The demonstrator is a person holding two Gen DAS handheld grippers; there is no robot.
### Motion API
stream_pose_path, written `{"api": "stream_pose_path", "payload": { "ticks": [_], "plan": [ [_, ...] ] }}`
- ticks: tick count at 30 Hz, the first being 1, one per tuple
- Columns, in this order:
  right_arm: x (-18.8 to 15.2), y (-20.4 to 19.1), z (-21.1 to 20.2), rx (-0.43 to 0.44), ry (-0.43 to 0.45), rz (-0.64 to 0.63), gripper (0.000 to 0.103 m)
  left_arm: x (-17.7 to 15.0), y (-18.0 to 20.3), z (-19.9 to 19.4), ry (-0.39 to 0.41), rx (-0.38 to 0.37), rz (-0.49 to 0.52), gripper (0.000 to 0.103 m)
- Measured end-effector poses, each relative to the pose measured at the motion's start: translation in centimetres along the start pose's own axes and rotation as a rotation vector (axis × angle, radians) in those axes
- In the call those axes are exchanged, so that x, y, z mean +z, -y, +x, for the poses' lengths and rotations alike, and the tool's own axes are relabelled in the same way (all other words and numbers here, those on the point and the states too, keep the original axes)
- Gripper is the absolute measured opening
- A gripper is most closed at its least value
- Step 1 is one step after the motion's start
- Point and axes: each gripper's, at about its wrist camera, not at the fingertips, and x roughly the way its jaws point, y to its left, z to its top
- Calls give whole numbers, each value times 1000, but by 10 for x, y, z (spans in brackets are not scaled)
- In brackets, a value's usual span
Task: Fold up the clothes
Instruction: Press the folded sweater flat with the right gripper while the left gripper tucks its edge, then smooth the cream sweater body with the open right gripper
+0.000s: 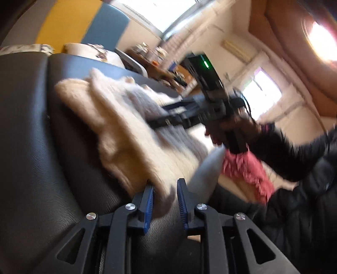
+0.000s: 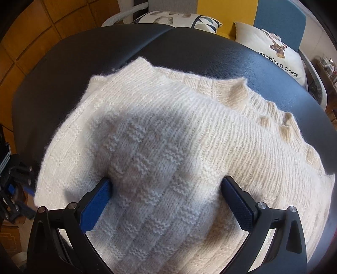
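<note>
While the cream knitted sweater [image 2: 168,134] already lies in layers on the black padded worktop [image 2: 189,50], the fold looks well advanced rather than finished, as far as these views allow a judgement.

Nearest the right wrist camera, the right gripper [image 2: 166,189] points steeply down over the middle of the garment, its blue-padded fingers [image 2: 236,202] spread wide, with knit bulging between them; neither pad visibly pinches the cloth, so nothing looks held. A folded upper panel with a basket-weave pattern sits over a ribbed layer, and a scalloped hem edge [image 2: 284,124] shows along the far right side.

From the left wrist view, the left gripper [image 1: 164,189] sits low at the near edge of the sweater [image 1: 118,130], fingers [image 1: 148,200] partly apart, the fabric's edge lying between them; blur hides whether the pads press it, though a gap shows beside the right pad.

Further off, a hand [image 1: 227,130] in a dark sleeve carries the other gripper above the pile. What probably remains is squaring the edges, or one last fold. Beyond the worktop stand printed cushions [image 2: 271,54] and a blue chair back [image 2: 280,19].
</note>
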Motion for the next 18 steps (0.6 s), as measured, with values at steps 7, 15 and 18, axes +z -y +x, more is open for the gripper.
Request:
{"api": "stream_pose_path", "payload": {
  "ticks": [7, 15, 18],
  "plan": [
    [-34, 9, -34, -8, -37, -9, 103, -5, 19, 13, -108, 110, 144, 7],
    [-60, 20, -32, -87, -37, -23, 103, -7, 23, -7, -112, 139, 92, 19],
    [-69, 31, -48, -41, -9, -7, 103, -11, 30, -37, 15, 158, 35, 22]
  ]
}}
